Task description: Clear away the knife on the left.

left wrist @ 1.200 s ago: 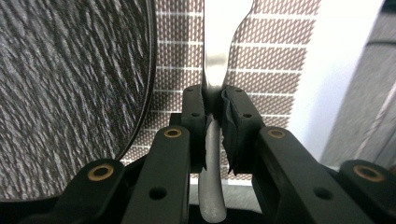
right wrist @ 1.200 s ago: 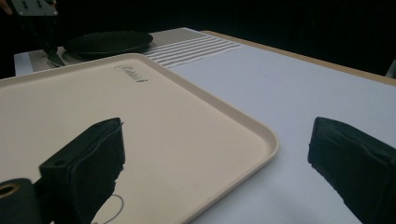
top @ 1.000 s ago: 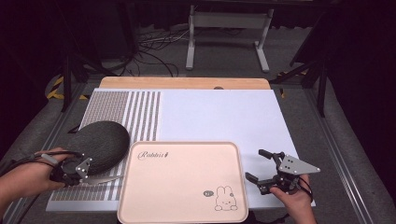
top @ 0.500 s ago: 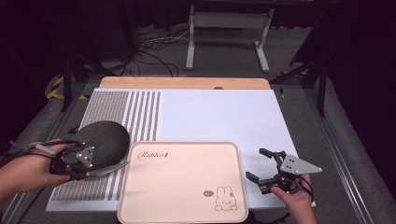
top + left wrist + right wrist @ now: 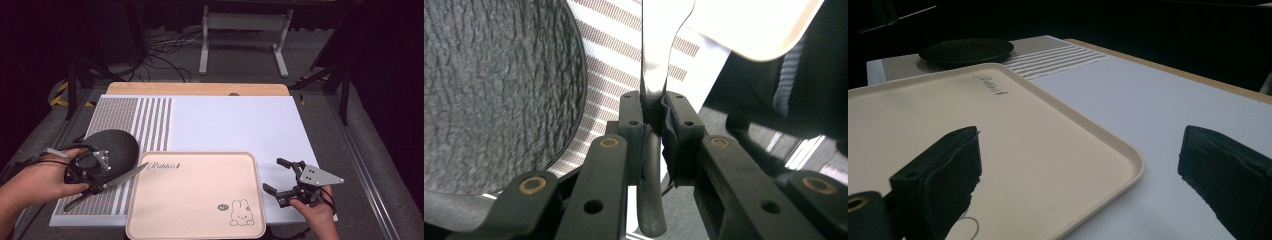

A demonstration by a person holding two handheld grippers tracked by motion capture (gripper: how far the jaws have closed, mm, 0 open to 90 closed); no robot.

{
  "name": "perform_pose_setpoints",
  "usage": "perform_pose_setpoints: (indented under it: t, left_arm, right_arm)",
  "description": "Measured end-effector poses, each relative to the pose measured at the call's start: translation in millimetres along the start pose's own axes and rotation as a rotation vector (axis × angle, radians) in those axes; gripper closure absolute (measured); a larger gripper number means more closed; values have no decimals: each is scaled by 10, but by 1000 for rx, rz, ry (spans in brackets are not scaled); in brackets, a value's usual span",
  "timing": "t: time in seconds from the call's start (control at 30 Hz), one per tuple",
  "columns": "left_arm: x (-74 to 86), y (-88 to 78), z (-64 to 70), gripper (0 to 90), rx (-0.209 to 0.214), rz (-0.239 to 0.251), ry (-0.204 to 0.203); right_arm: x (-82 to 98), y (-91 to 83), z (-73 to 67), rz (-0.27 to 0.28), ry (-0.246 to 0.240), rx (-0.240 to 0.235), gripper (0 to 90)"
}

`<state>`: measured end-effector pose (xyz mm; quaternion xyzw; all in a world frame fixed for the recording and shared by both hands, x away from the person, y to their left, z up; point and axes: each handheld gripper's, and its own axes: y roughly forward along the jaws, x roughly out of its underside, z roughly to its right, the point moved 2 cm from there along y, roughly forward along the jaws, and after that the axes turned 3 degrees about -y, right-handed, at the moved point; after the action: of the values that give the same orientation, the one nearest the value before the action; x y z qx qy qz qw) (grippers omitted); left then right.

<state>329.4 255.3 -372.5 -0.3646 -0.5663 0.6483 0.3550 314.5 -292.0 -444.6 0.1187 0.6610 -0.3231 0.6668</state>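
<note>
"Rabbit" in script on the pink tray [image 5: 200,220], top left corner, small rabbit drawing near its lower right

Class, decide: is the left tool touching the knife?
Touching. In the left gripper view, the left tool has both jaws pressed against the knife where blade meets handle.

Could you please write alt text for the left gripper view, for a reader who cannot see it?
The left gripper is shut on a knife where its dark handle meets the blade, which points up and away over a striped mat. A dark textured plate lies at left, and a corner of a cream tray at upper right.
</note>
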Motion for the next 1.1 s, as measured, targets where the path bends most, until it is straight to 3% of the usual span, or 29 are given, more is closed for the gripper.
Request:
perform_pose_setpoints:
  t: [0.1, 0.17, 0.23, 0.37, 0.53, 0.73, 0.9, 1.1]
  left_arm:
    - [-37, 25, 13, 799, 10, 6, -33]
    - [-104, 49, 35, 799, 6, -7, -129]
    - [-144, 49, 50, 799, 15, 13, -181]
    - [-220, 40, 73, 799, 19, 37, -230]
    - [-297, 58, 89, 799, 65, 76, -295]
    - [-350, 101, 110, 799, 102, 88, -349]
    - [-426, 151, 130, 799, 136, 112, -365]
    - [-555, 235, 164, 799, 139, 113, -399]
  right_arm:
    - [-7, 5, 7, 1, -2, 0, 45]
    - [-21, 19, 22, 2, -5, -1, 44]
    - [-28, 23, 32, -8, -7, -4, 43]
    - [-36, 20, 56, -1, -3, -2, 43]
    - [-39, 19, 62, -2, -4, -2, 44]
    - [-33, -10, 58, -1, -5, 3, 44]
    - [-23, -37, 60, 0, 0, 11, 44]
    - [-13, -46, 59, -3, 0, 12, 44]
